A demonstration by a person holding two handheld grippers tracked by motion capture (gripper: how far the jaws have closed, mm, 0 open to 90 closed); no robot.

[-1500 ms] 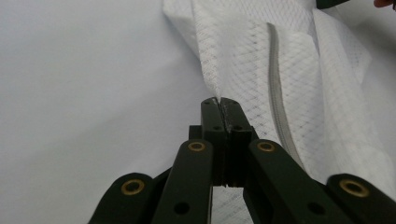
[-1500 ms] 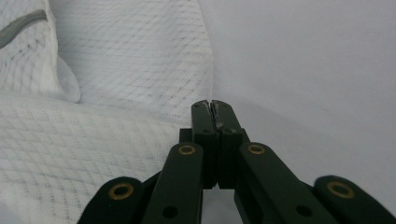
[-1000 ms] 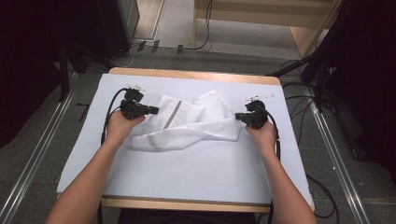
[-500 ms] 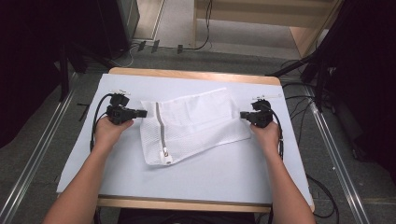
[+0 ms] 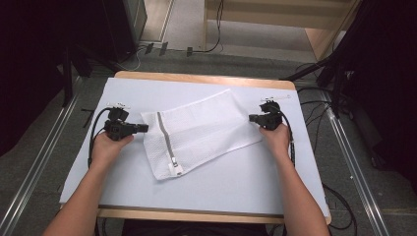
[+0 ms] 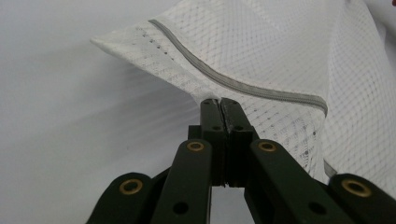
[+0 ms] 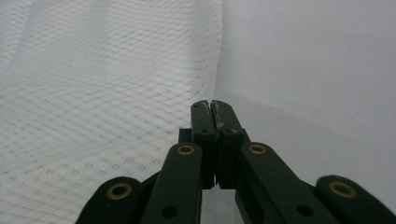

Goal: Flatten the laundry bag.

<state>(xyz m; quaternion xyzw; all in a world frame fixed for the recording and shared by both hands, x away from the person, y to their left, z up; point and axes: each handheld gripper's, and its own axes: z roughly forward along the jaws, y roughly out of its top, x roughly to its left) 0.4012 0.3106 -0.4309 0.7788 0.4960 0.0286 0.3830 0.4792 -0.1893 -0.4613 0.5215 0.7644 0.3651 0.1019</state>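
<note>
On the white desk (image 5: 236, 187), seen from above, a white mesh laundry bag (image 5: 201, 132) is spread flat near the middle, lying at a slant with its far corner toward the right. At the left, the left hand-held gripper (image 5: 143, 128) is held level by the person's left hand (image 5: 107, 147), its tip at the bag's left edge. In the left gripper view, its jaws are seen pressed together on the mesh edge just beside the grey zipper (image 6: 243, 86), and the fabric is lifted slightly off the desk there. The zipper is seen in the high view running down the bag's left end to a small pull (image 5: 176, 169) at the near corner. At the right, the right hand-held gripper (image 5: 252, 118) is held by the right hand (image 5: 276, 136) at the bag's right edge. In the right gripper view, its jaws are closed against each other at the mesh border; whether fabric is actually pinched there cannot be told. Black cables (image 5: 291, 142) are trailed from both tools across the desk.
</note>
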